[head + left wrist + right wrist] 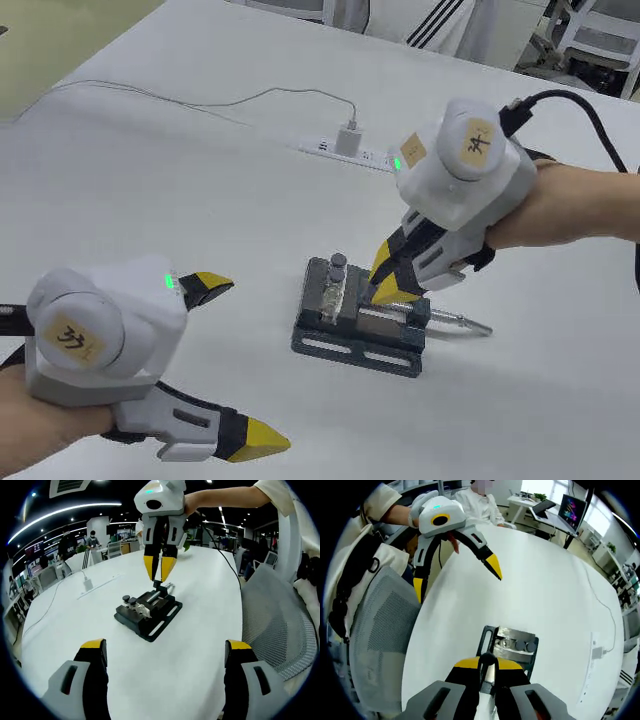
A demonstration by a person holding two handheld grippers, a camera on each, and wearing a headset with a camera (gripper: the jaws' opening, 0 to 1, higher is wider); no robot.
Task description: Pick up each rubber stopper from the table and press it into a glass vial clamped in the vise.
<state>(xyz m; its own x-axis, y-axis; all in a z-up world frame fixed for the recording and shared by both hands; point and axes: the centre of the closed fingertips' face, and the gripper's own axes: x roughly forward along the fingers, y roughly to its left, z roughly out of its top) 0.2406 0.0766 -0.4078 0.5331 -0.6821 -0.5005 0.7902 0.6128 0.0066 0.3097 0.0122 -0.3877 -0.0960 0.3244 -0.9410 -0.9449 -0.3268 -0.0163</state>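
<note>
Vise handle (460,321) sits, apparently pinched, between right tongs (377,289); left tongs (258,362) gape.

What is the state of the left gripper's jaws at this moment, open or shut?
Open: the yellow-tipped jaws of the left gripper stand wide apart in its own view, with bare table between them.

My white worktable (150,190) in an open office: power strip (322,148), grey mesh chair (270,620), ceiling light strips (90,506) overhead.
</note>
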